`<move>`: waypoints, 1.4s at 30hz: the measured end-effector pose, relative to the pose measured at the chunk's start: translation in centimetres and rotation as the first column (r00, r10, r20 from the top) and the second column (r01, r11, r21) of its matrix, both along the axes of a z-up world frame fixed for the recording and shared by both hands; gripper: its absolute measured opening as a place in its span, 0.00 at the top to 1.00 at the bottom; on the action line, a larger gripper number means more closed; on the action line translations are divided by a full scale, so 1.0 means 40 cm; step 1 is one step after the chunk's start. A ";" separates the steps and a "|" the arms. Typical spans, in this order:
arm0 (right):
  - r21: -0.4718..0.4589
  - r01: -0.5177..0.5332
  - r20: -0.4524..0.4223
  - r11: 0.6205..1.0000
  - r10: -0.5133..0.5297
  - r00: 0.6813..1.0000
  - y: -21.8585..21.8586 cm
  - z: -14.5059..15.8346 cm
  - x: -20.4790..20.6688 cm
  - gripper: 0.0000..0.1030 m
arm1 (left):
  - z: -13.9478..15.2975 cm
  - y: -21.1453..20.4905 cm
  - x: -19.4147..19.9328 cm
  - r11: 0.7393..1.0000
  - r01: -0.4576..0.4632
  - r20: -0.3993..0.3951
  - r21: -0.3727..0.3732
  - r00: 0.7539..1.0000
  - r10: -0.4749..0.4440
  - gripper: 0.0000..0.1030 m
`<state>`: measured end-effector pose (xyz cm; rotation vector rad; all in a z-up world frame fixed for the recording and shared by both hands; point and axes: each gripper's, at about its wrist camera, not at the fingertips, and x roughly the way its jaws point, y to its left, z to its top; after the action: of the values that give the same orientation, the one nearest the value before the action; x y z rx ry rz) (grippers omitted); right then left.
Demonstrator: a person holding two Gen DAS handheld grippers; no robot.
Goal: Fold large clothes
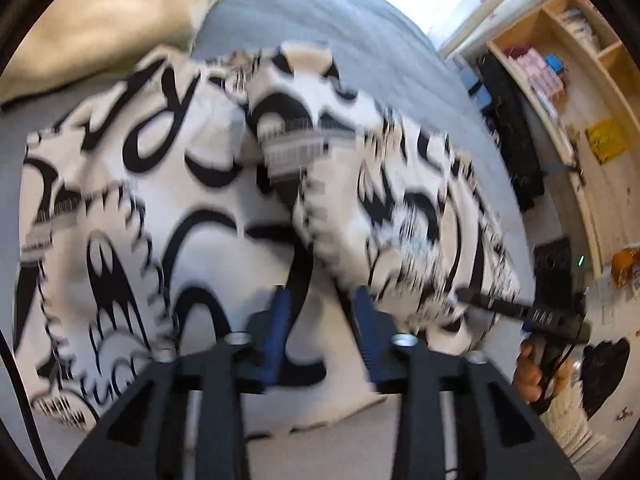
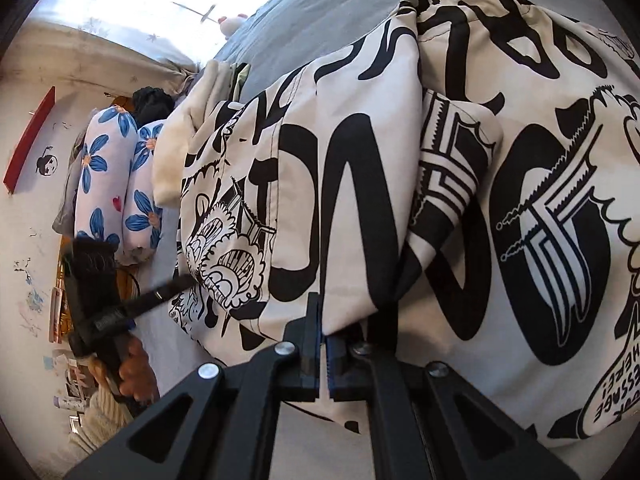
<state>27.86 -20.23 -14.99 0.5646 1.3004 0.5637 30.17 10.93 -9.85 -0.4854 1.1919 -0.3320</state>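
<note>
Right gripper [image 2: 323, 350]: fingers closed on a folded edge of the black-and-white printed garment [image 2: 400, 184], cloth pinched between the pads. Left gripper [image 1: 320, 328]: fingers spread apart, holding nothing, poised over the same garment [image 1: 168, 200]; this view is motion-blurred. Garment lies bunched and partly folded on the grey bed [image 1: 320, 12]. Floral pillows [image 2: 104, 184] sit at the bed's far side. Wooden shelving [image 1: 576, 64] stands beside the bed.
</note>
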 end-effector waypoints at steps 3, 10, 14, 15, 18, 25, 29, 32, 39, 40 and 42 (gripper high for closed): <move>0.007 -0.003 0.005 1.000 0.003 1.000 -0.005 -0.003 0.001 0.99 | 0.016 0.022 0.057 0.998 -0.051 0.048 -0.030 0.997 0.053 0.45; 0.013 -0.008 0.008 1.000 0.008 1.000 -0.015 -0.012 0.000 0.99 | -0.045 0.022 0.146 0.976 -0.111 0.004 -0.190 0.994 0.113 0.90; -0.039 -0.002 0.041 0.999 0.003 0.999 -0.020 0.012 -0.001 0.99 | -0.027 -0.049 0.097 0.995 -0.075 0.023 -0.061 0.997 0.077 0.97; -0.068 0.004 0.061 0.998 0.000 0.998 -0.021 0.024 -0.003 0.99 | -0.014 -0.067 0.074 0.996 -0.072 0.030 -0.054 0.997 0.073 0.98; -0.135 0.021 0.078 0.991 -0.011 0.997 -0.035 0.029 -0.002 0.99 | 0.011 -0.107 0.006 0.998 -0.054 0.045 -0.015 0.997 0.055 0.98; -0.227 0.018 0.063 0.974 -0.004 0.998 -0.004 -0.006 -0.013 0.96 | -0.064 -0.120 -0.021 0.996 -0.049 -0.017 0.070 0.999 0.050 0.98; -0.373 -0.008 0.115 0.928 0.055 0.992 0.032 0.045 -0.037 0.84 | -0.016 -0.135 -0.037 0.993 -0.004 0.048 0.121 0.999 -0.001 0.98; -0.435 -0.002 0.149 0.900 0.074 0.986 0.034 0.094 -0.056 0.79 | 0.041 -0.132 -0.070 0.984 0.022 0.098 0.176 0.994 -0.040 0.97; -0.395 0.122 0.321 0.910 0.012 0.947 -0.002 0.232 -0.036 0.78 | 0.178 -0.107 -0.009 0.969 -0.057 0.255 0.242 0.967 -0.007 0.87; -0.388 0.143 0.358 0.911 0.006 0.934 0.006 0.245 -0.021 0.73 | 0.184 -0.110 0.022 0.969 -0.069 0.265 0.236 0.964 0.004 0.83; -0.390 0.176 0.411 0.904 -0.001 0.912 0.034 0.251 0.026 0.64 | 0.185 -0.114 0.071 0.972 -0.081 0.279 0.223 0.960 0.016 0.78</move>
<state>28.91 -18.89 -4.93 0.1334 0.9521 0.2843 33.00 6.36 -2.47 -0.2537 0.9308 -0.2061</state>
